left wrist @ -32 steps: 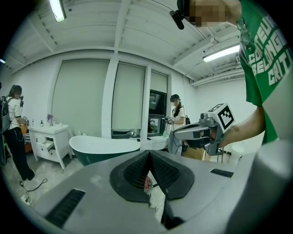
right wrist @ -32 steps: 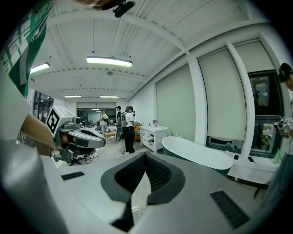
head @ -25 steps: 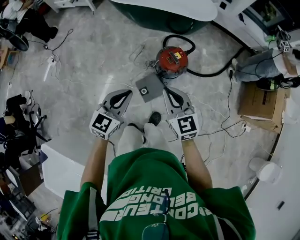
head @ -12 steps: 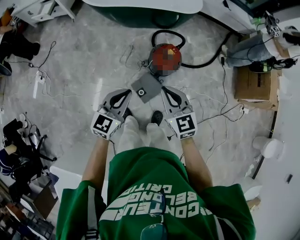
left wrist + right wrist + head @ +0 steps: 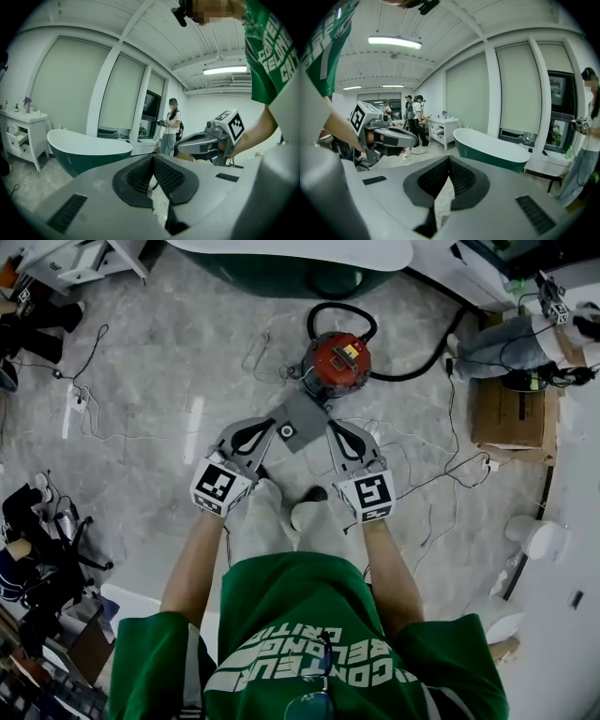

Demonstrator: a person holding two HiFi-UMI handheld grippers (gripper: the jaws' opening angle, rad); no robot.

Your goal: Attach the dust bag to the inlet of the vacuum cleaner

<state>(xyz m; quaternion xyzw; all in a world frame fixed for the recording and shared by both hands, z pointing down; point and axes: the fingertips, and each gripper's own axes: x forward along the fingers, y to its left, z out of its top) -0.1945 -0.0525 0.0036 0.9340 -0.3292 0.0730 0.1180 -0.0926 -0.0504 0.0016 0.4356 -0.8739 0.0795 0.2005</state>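
Both tools are out in front, jaws pressed tight together and gripping nothing at all. From the head view, the left tool [image 5: 270, 427] and the right tool [image 5: 332, 427] sit either side of the grey dust bag [image 5: 294, 422]. That bag lies flat on the floor [image 5: 169, 381], round opening facing up, just beside the red vacuum cleaner [image 5: 339, 362], with its black hose [image 5: 337, 305] looping behind.

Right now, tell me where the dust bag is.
In the head view, the grey dust bag lies on the floor just below the red vacuum cleaner, between the left gripper and right gripper.
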